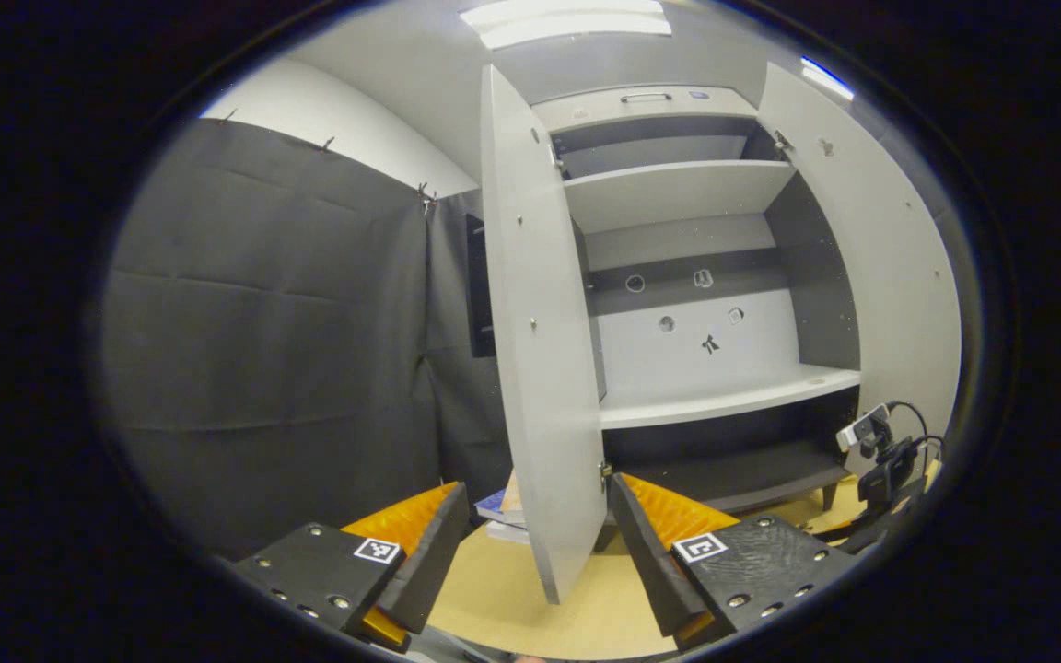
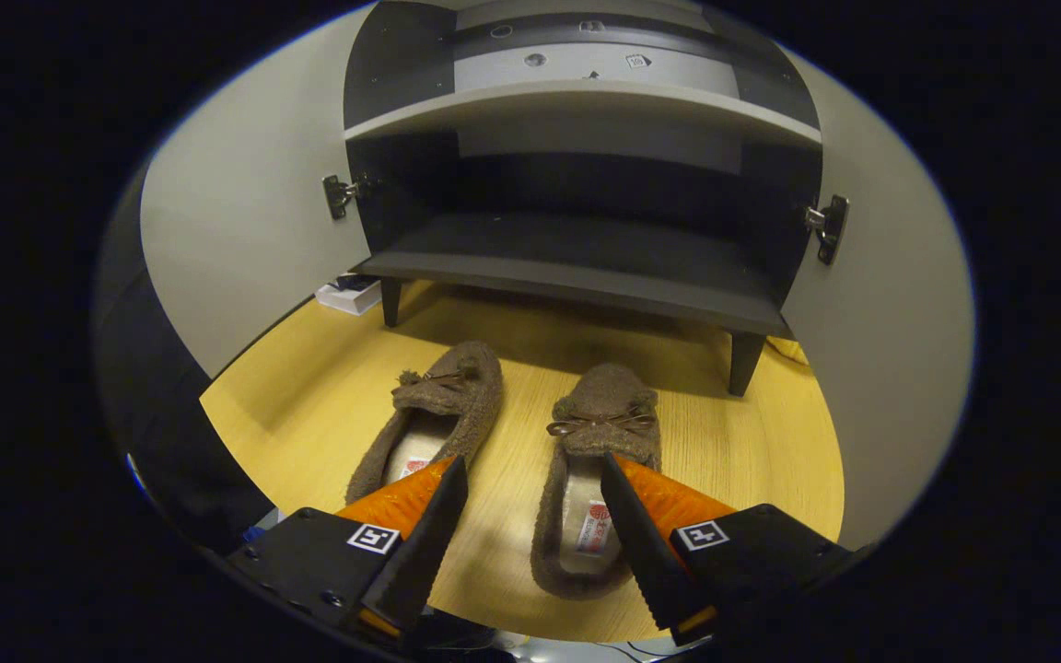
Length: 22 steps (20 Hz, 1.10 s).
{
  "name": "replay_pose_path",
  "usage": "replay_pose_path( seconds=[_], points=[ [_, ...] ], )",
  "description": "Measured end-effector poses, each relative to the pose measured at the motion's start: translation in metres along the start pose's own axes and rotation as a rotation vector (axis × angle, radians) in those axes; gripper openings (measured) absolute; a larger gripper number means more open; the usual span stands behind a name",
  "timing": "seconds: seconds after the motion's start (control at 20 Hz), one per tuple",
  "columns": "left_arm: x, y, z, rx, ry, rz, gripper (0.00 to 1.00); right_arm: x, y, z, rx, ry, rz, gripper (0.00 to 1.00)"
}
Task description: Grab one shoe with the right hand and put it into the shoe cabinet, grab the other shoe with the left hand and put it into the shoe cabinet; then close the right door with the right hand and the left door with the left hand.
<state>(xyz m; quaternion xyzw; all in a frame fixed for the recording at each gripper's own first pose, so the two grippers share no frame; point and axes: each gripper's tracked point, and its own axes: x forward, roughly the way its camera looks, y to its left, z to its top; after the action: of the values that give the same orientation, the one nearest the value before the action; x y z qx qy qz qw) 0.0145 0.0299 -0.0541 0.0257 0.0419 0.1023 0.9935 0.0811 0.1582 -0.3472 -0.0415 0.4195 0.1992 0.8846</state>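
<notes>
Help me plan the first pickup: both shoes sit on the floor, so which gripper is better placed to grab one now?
Right. The right gripper hangs open just above the right-hand shoe, with the other shoe beside it. The left gripper is open too, but faces the left door of the shoe cabinet.

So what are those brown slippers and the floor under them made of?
The slippers look like fuzzy brown fleece or faux suede with pale linings, going by the matte, nubby surface. The floor looks like light wood laminate, showing faint straight grain.
</notes>
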Motion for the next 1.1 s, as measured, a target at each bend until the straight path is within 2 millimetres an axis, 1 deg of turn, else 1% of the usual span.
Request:
replay_pose_path(
  seconds=[0.05,0.15,0.2,0.3,0.45,0.5,0.55,0.6,0.65,0.7,0.75,0.8,0.85,1.05,1.1],
  points=[
    [0.000,0.003,-0.002,0.003,0.002,0.006,0.91,0.006,-0.001,-0.005,0.004,0.020,-0.006,0.94],
    [-0.002,0.008,-0.005,0.008,0.009,0.018,0.91,0.015,-0.002,-0.012,0.016,0.050,-0.011,0.83],
    [-0.001,0.011,-0.006,0.007,0.014,0.025,0.91,0.022,-0.004,-0.014,0.014,0.063,-0.013,0.75],
    [-0.002,0.015,-0.011,0.002,0.024,0.035,0.91,0.028,-0.005,-0.017,0.007,0.083,-0.022,0.75],
    [-0.001,0.016,-0.014,-0.001,0.032,0.043,0.91,0.043,-0.008,-0.023,0.008,0.112,-0.037,0.75],
    [-0.001,0.016,-0.013,0.001,0.032,0.045,0.91,0.048,-0.009,-0.026,0.011,0.124,-0.043,0.59],
    [-0.002,0.016,-0.012,0.002,0.031,0.046,0.91,0.050,-0.013,-0.029,0.007,0.133,-0.061,0.48],
    [-0.001,0.015,-0.012,0.003,0.029,0.047,0.91,0.049,-0.017,-0.026,0.001,0.124,-0.077,0.33],
    [0.000,0.014,-0.011,0.000,0.027,0.046,0.91,0.048,-0.020,-0.025,0.009,0.116,-0.086,0.35],
    [0.000,0.012,-0.011,-0.002,0.025,0.043,0.91,0.051,-0.016,-0.026,0.020,0.123,-0.077,0.15],
    [0.000,0.010,-0.010,-0.004,0.023,0.039,0.91,0.050,-0.019,-0.023,0.034,0.115,-0.069,0.14],
    [0.001,0.007,-0.009,-0.003,0.021,0.033,0.91,0.041,-0.018,-0.024,0.040,0.115,-0.065,0.02],
    [0.001,0.004,-0.008,-0.001,0.019,0.028,0.91,0.043,-0.019,-0.024,0.044,0.108,-0.061,0.02],
    [-0.002,-0.003,-0.003,0.007,0.005,0.013,0.91,0.025,-0.022,-0.012,0.041,0.054,-0.048,0.02],
    [-0.001,-0.005,-0.002,0.006,0.004,0.010,0.94,0.020,-0.022,-0.007,0.047,0.046,-0.039,0.02]
  ],
)
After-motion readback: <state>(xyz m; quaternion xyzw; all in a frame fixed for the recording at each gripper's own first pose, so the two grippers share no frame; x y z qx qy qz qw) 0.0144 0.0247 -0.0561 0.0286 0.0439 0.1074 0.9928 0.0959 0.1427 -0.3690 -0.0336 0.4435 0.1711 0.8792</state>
